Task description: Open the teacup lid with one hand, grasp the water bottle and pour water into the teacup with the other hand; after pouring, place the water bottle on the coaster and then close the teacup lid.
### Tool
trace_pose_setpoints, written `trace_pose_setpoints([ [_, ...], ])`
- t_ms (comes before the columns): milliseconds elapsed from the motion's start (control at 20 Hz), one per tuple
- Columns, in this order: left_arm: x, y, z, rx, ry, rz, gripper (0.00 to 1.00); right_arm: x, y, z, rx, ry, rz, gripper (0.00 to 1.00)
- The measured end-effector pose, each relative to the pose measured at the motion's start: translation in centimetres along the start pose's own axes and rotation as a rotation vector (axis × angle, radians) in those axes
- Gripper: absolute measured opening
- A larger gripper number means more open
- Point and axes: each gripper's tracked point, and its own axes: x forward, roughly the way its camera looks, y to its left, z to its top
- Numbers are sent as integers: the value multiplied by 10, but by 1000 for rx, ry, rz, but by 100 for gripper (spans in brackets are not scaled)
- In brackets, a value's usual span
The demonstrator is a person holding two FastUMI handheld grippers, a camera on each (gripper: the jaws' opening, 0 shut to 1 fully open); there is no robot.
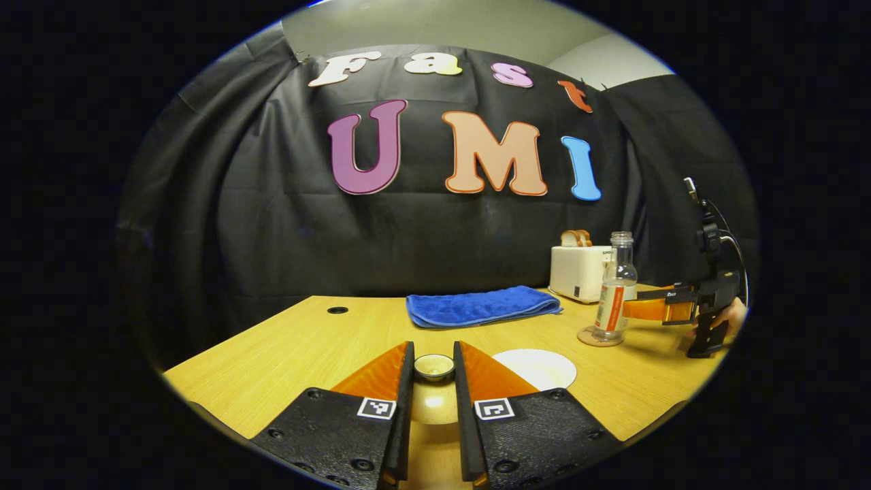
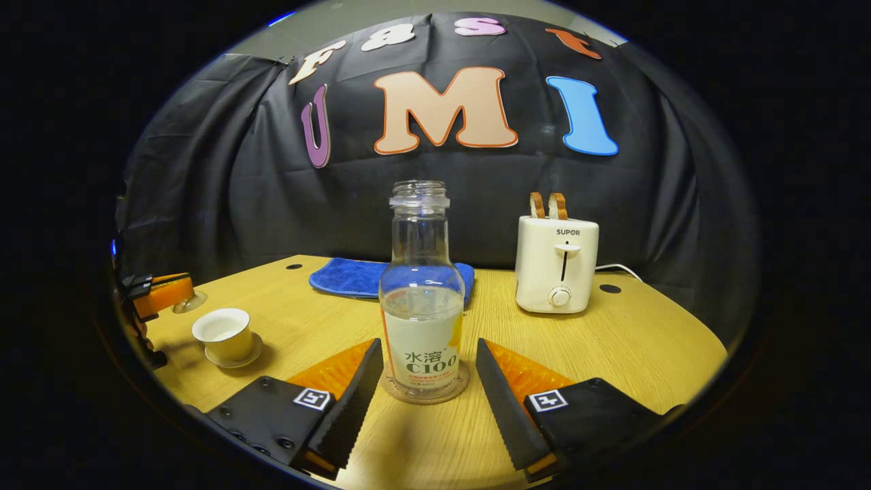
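Note:
My left gripper [image 1: 434, 359] is shut on the knob of the teacup lid [image 1: 434, 403] and holds it above the table. Just right of it the open teacup [image 1: 535, 368] shows its white inside. In the right gripper view the teacup [image 2: 223, 333] stands on its saucer at the left, with the left gripper [image 2: 162, 294] and the lifted lid [image 2: 191, 301] behind it. The clear water bottle [image 2: 422, 306] stands upright, uncapped, on a round coaster [image 2: 407, 397]. My right gripper [image 2: 427, 346] is open, one finger on each side of the bottle, neither touching. Farther off, the bottle [image 1: 614, 289] and right gripper [image 1: 663, 310] appear.
A folded blue towel [image 1: 482, 305] lies at the back of the wooden table [image 1: 292, 354]. A white toaster [image 2: 556, 265] with bread slices stands back right, its cable trailing behind. A hand [image 1: 733, 317] holds the right gripper. Small cable holes [image 2: 610, 288] sit near the far edge.

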Motion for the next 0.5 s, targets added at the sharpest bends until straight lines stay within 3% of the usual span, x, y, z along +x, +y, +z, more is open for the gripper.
trace_pose_setpoints([
  [100,6,-8,1,-2,1,-30,27,-8,0,3,0,-24,-3,89],
  [150,9,-12,0,-1,4,-45,27,-13,-1,4,1,-36,-5,94],
  [200,13,-17,1,-1,7,-61,28,-16,-2,5,4,-49,-9,89],
  [450,21,-38,-2,4,25,-134,28,-34,-3,14,-6,-111,-31,89],
  [500,22,-43,-1,5,29,-149,28,-38,-3,15,-9,-123,-35,84],
])
